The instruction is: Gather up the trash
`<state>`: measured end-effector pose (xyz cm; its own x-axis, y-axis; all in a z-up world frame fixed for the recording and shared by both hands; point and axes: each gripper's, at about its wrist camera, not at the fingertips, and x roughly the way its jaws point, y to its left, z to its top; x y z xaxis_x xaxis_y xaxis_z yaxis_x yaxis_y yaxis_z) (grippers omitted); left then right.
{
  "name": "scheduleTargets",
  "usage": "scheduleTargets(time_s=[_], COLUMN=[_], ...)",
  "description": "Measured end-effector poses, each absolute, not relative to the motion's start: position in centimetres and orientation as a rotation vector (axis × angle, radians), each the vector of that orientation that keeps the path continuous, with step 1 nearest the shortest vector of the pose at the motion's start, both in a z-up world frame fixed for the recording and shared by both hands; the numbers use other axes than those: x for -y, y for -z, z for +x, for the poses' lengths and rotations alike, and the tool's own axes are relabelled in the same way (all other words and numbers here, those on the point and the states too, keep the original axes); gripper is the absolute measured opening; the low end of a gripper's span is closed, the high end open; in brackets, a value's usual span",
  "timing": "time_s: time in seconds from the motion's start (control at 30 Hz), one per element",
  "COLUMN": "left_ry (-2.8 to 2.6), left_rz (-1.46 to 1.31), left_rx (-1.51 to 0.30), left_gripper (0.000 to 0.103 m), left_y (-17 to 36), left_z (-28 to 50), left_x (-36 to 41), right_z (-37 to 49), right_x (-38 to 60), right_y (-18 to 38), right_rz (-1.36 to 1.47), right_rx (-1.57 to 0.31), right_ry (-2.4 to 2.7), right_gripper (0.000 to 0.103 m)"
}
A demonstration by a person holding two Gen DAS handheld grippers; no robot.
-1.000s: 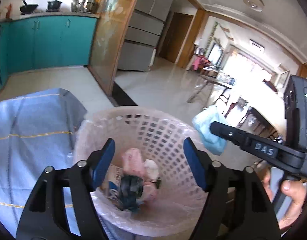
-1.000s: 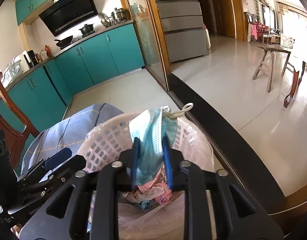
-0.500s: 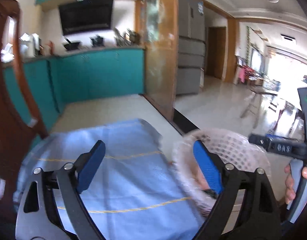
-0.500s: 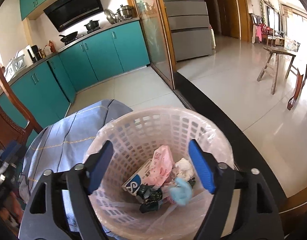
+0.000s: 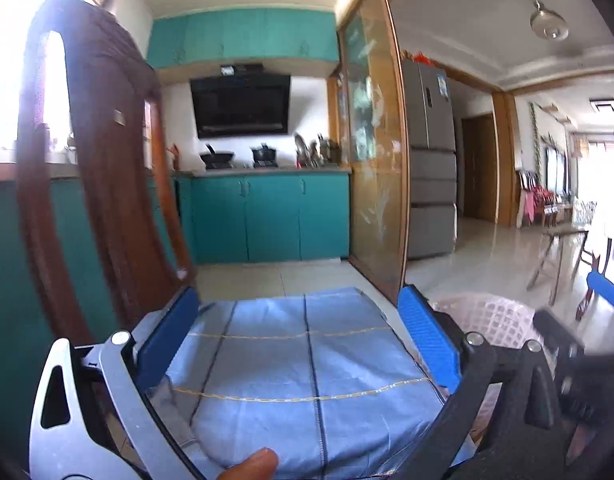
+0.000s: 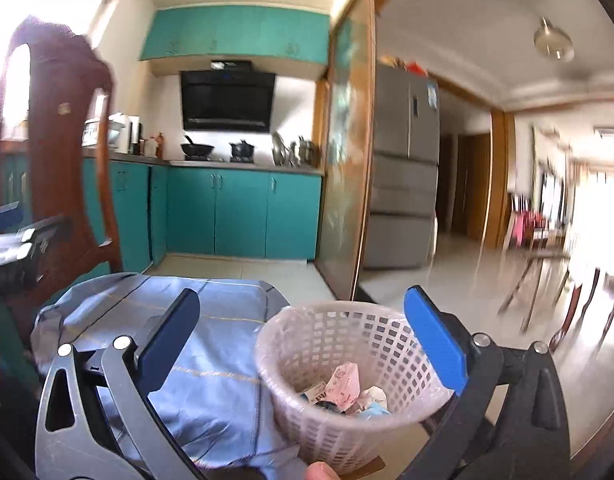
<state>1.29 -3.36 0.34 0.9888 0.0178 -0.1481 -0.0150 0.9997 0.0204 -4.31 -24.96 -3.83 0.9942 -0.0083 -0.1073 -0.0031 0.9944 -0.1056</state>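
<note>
A white mesh basket point(image 6: 327, 436) with a clear liner stands at the right end of a blue cloth point(image 6: 211, 364). In it lie a pink wrapper point(image 6: 343, 380), a light blue mask point(image 6: 372, 411) and other scraps. My right gripper point(image 6: 303, 296) points level over the basket's left rim; its jaws are opening with nothing between them. My left gripper point(image 5: 299, 300) hovers over the blue cloth point(image 5: 307, 364), its jaws also opening and empty. The basket point(image 5: 491, 320) shows just right of it, behind one pad point(image 5: 605, 294) of the right gripper.
A dark wooden chair back point(image 5: 107, 168) rises close on the left. Beyond the cloth are teal cabinets point(image 5: 267, 220), a glass sliding door point(image 5: 371, 168) and a grey fridge point(image 5: 431, 160). Wooden stools point(image 6: 547, 280) stand on the shiny floor to the right.
The right gripper let go of the blue mask, which now lies in the basket. Both grippers widened, tilted up and swung left, the left one from over the basket to over the cloth.
</note>
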Motion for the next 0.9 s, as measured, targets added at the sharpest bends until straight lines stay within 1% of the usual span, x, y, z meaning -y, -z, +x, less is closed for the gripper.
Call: scheduleTargets(time_s=[0.13, 0.2, 0.33, 0.43, 0.9], left_ry=[-0.054, -0.055, -0.042, -0.049, -0.059], left_rz=[0.064, 0.085, 0.098, 0.093, 0.084], left_rx=[-0.038, -0.019, -0.008, 0.008, -0.004], left_gripper=[0.100, 0.100, 0.100, 0.100, 0.100], left_y=[-0.6, -0.6, -0.8, -0.9, -0.7], left_z=[-1.2, -1.8, -2.2, -2.4, -2.1], left_x=[3.2, 3.1, 3.2, 3.0, 3.2], right_z=[-5.9, -5.7, -5.4, -5.1, -5.5], right_x=[23.8, 24.4, 25.9, 26.2, 23.5], right_y=[3.5, 3.3, 3.3, 3.3, 4.0], right_rz=[-0.147, -0.111, -0.015, 0.007, -0.125], right_rx=[-0.021, -0.021, -0.052, -0.062, -0.034], right_ry=[0.001, 0.006, -0.011, -0.005, 0.021], right_gripper=[0.100, 0.100, 0.100, 0.100, 0.100])
